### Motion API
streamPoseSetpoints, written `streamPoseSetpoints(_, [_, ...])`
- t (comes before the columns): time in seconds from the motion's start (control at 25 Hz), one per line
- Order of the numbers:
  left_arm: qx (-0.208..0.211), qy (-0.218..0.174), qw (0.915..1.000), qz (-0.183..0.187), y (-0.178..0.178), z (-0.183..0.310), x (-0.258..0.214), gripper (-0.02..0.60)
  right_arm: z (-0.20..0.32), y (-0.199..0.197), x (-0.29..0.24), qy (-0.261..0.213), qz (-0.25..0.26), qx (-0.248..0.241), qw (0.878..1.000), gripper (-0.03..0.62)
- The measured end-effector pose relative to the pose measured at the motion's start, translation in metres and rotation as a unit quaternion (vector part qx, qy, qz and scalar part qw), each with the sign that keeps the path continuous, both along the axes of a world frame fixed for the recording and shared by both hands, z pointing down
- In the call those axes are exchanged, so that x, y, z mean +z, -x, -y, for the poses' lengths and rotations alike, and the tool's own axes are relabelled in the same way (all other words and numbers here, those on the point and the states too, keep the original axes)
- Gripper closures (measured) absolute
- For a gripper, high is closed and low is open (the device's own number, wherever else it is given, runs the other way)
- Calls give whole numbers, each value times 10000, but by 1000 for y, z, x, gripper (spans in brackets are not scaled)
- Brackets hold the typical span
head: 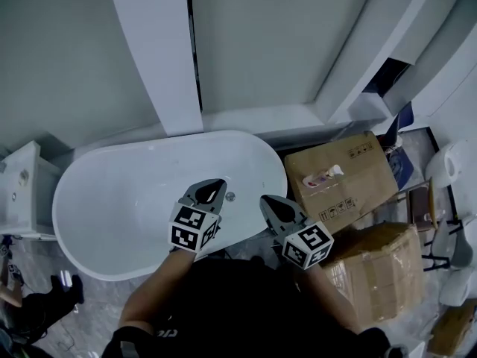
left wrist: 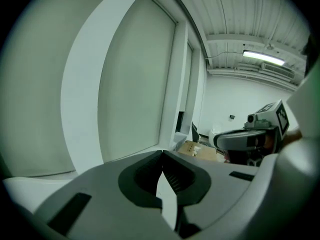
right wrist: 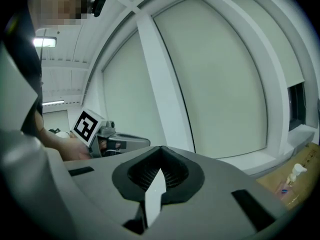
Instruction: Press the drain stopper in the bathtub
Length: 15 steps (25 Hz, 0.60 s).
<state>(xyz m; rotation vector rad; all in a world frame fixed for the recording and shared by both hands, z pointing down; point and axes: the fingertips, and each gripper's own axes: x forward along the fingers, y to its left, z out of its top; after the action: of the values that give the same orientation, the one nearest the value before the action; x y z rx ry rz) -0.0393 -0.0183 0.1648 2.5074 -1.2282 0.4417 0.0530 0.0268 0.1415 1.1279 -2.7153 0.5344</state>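
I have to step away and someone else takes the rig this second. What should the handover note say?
Left gripper: shut, empty, held above the near side of the bathtub, aimed at the wall rather than down.
Right gripper: shut, empty, beside the left one, near the tub's front rim.
Drain stopper: on the tub floor, seen between the two grippers in the head view; neither touches it.
Done: nothing that shows; whether the stopper is up or down cannot be told.
Left: tip a gripper down, lower it onto the stopper and press.
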Motion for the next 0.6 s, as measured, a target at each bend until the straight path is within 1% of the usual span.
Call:
streamPoseSetpoints(0.08, [-31, -74, 10000, -15, -16, -5, -12, 563, 2, -24, -17, -156, 166, 121, 9997, 582])
streamPoseSetpoints(0.16, [-81, -144, 9999, -41, -34, -10, -23, 563, 1, -49, -29, -304, 250, 142, 9991, 583])
streamPoseSetpoints(0.28, [-250, -264, 9992, -165, -57, -17, -39, 563, -7, -80, -43, -478, 286, 29, 9984, 583])
streamPoseSetpoints(0.4, [-450, -416, 9977, -274, -72, -19, -53, 563, -12, -102, -55, -651, 302, -116, 9974, 583])
streamPoseSetpoints(0.48, [-520, -462, 9972, -288, -83, -21, -58, 563, -12, -113, -57, -676, 309, -200, 9970, 583])
streamPoseSetpoints(0.6, [-524, -483, 9973, -179, -92, -30, -63, 563, -14, -123, -52, -537, 407, -225, 9975, 583])
